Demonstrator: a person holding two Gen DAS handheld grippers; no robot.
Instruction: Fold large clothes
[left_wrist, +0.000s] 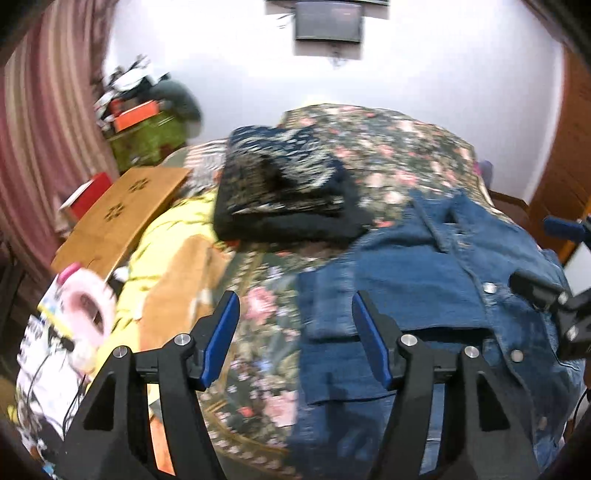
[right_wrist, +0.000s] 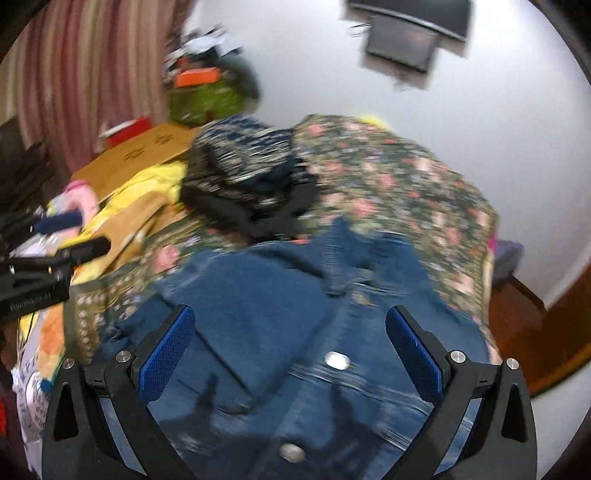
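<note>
**Denim jacket spread under two empty claws**

Left wrist view: denim jacket (left_wrist: 424, 295) lying flat on the floral bedspread (left_wrist: 369, 147), filling the lower right of the frame. Left gripper (left_wrist: 295, 314) hanging just above the bed, fingers wide apart, holding nothing. Straddling the jacket's left edge: right blue pad (left_wrist: 373, 343) over denim, left one over bare bedspread. Long axis of the garment running away from the lens, collar toward mid frame, snap-button placket down the right side. Dark folded garment (left_wrist: 284, 192) beyond, at upper centre, apparently done with. Right gripper (left_wrist: 546, 306) poking in at the right edge, state not readable from here.

Right wrist view: jacket (right_wrist: 280, 325) directly beneath and ahead of the right gripper (right_wrist: 291, 328), collar at upper centre, snaps between the pads. Fingers spread wide, nothing clamped. Left gripper at the left edge, well off the placket. Heavy motion blur over the cloth.

Judged from both: each claw nearer its own side of the jacket, so probably a grab at the side edges next, folding across that long axis.
</note>
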